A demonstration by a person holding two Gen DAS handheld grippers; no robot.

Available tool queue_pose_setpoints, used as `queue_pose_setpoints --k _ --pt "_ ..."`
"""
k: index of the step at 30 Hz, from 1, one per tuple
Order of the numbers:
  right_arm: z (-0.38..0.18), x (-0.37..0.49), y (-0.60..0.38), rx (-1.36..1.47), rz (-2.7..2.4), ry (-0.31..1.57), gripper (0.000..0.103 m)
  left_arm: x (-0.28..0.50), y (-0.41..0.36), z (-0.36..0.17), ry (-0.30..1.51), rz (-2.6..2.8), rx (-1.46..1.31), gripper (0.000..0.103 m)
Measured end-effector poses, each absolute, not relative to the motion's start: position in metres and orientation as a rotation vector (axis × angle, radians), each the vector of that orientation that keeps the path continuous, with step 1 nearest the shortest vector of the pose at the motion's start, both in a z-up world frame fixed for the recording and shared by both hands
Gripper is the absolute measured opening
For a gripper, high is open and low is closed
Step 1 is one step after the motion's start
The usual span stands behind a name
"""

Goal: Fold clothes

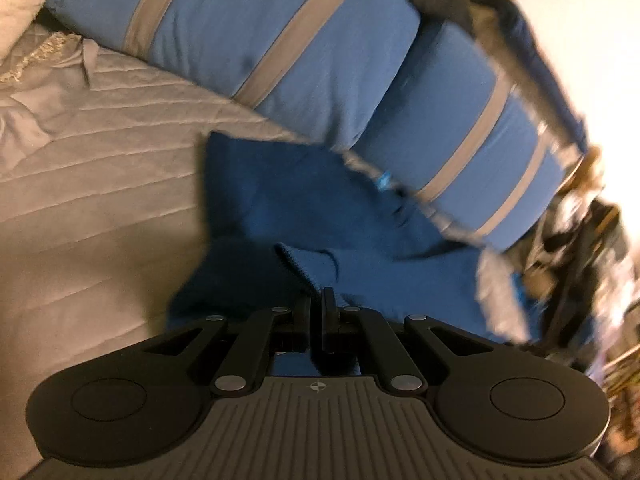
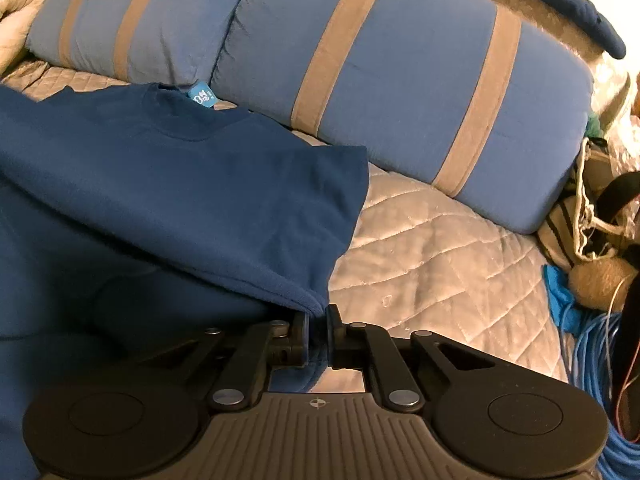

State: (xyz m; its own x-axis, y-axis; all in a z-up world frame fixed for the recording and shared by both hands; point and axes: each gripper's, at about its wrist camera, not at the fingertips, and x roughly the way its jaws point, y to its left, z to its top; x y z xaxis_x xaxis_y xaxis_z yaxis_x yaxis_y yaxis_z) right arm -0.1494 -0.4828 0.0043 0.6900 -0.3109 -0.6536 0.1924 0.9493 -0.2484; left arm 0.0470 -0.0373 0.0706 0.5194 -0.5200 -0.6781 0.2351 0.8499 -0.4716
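Note:
A dark blue T-shirt (image 2: pixel 192 184) lies spread on the quilted bed, its collar and light blue label (image 2: pixel 202 97) toward the pillows. My right gripper (image 2: pixel 318 316) is shut on the shirt's right side edge, below the sleeve, with cloth pinched between its jaws. In the left wrist view the same blue T-shirt (image 1: pixel 288 208) lies bunched and blurred in front of my left gripper (image 1: pixel 317 300). That gripper's jaws are shut, with blue cloth pinched between the fingertips.
Two blue pillows with grey stripes (image 2: pixel 400 80) line the head of the bed. The grey quilted bedspread (image 2: pixel 432 264) lies bare to the right of the shirt. Bags, a blue cable (image 2: pixel 592 344) and clutter crowd the bed's right side.

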Motion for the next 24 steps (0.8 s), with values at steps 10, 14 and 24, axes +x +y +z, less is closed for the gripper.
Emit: queue_pose_setpoints --k 10,14,24 --pt "0.001 -0.157 -0.476 -0.232 -0.278 0.819 0.026 0.038 -0.063 0.036 0.935 -0.397 0.022 0.005" --pt "0.002 -0.171 -0.483 -0.245 -0.308 0.832 0.058 0.035 -0.066 0.029 0.926 -0.392 0.066 0.006" --pt "0.024 -0.192 -0.513 -0.010 -0.332 0.714 0.088 0.030 -0.070 0.034 0.901 -0.335 0.094 0.035"
